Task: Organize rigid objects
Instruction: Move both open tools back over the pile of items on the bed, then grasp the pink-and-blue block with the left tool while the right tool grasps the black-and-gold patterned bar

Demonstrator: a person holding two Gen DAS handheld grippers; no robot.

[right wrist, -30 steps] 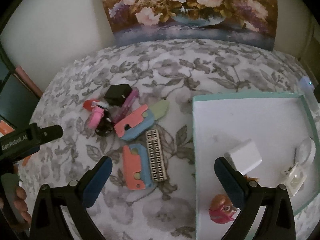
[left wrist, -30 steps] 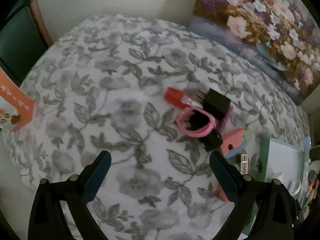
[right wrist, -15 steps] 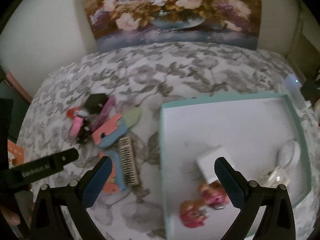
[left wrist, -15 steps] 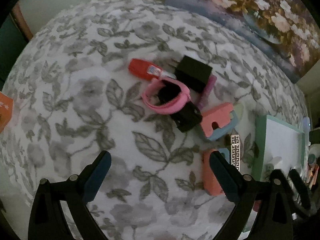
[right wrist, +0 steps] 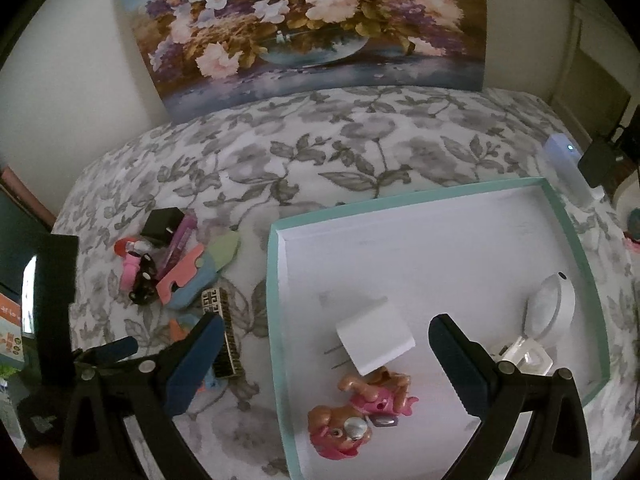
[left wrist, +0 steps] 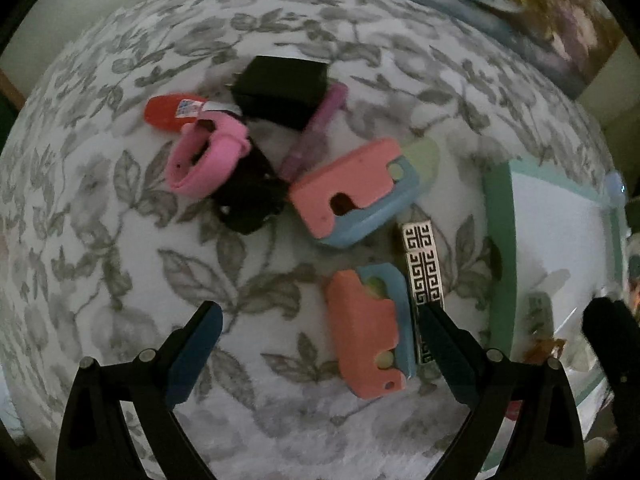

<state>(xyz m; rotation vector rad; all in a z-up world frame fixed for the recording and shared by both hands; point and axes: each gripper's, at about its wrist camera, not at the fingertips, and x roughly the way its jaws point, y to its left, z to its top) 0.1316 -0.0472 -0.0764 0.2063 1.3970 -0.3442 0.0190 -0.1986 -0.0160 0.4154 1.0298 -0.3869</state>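
Note:
My left gripper (left wrist: 320,320) is open, low over the floral cloth, its right finger (left wrist: 444,344) beside a patterned silver bar (left wrist: 422,272) and a coral-and-blue block (left wrist: 370,332). Behind lie a second coral-and-blue block (left wrist: 356,192), a pink strap (left wrist: 204,156), a black charger (left wrist: 280,84), a red item (left wrist: 168,112) and a purple pen (left wrist: 316,136). My right gripper (right wrist: 324,340) is open above the teal-rimmed white tray (right wrist: 276,280), over a white charger (right wrist: 374,340) and a pink toy dog (right wrist: 356,420).
The tray also holds a white round device (right wrist: 554,304) and a clear packet (right wrist: 524,356). A flower painting (right wrist: 312,28) leans on the wall behind. A white gadget with a blue light (right wrist: 568,164) stands past the tray's far right corner.
My left gripper has moved forward and right, closer to the pile; the coral blocks and silver bar now lie between its fingers. My right gripper has shifted right, over the tray.

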